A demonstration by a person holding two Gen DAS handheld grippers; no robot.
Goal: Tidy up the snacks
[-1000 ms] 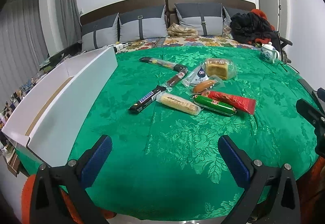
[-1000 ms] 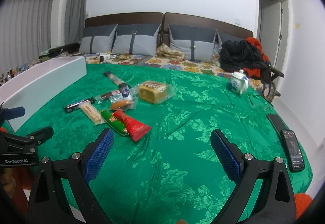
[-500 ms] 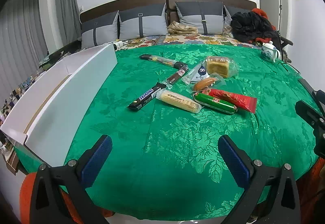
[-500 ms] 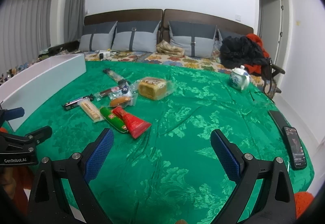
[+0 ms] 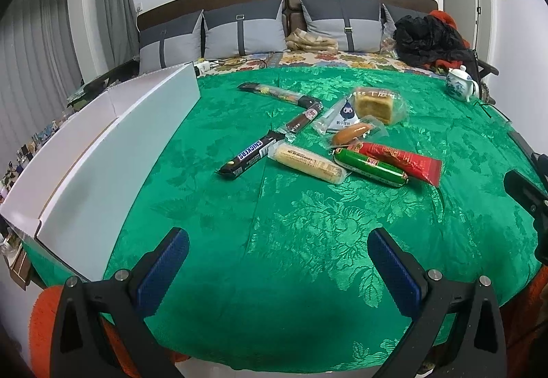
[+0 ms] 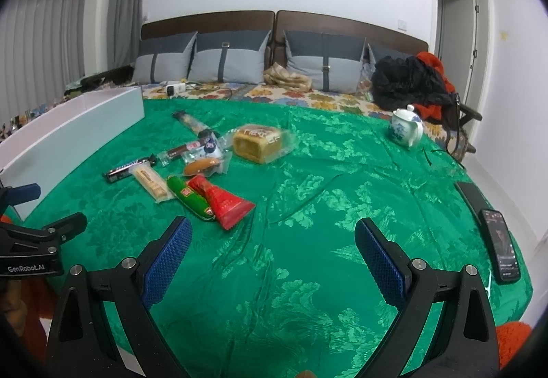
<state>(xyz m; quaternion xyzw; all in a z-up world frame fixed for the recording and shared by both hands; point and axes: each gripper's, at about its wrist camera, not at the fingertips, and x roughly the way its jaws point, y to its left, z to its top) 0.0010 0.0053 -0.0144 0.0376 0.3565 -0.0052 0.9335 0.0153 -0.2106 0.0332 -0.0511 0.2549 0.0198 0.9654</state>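
Green cloth [image 5: 291,241] is covering the table, with every snack [image 5: 304,162] lying loose mid-table and the white box [image 5: 102,152] sitting alongside; nothing looks sorted. Left gripper [image 5: 277,261] and right gripper [image 6: 270,248] are hovering spread wide, carrying nothing.

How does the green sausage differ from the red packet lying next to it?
The green sausage is a rounded tube that tapers at both ends; the red packet is flat and widens to a straight-cut edge. The sausage is green with a small red label; the packet is red with gold print. The sausage lies on the near side, the packet just behind it. Both lie side by side on the green cloth, untouched.
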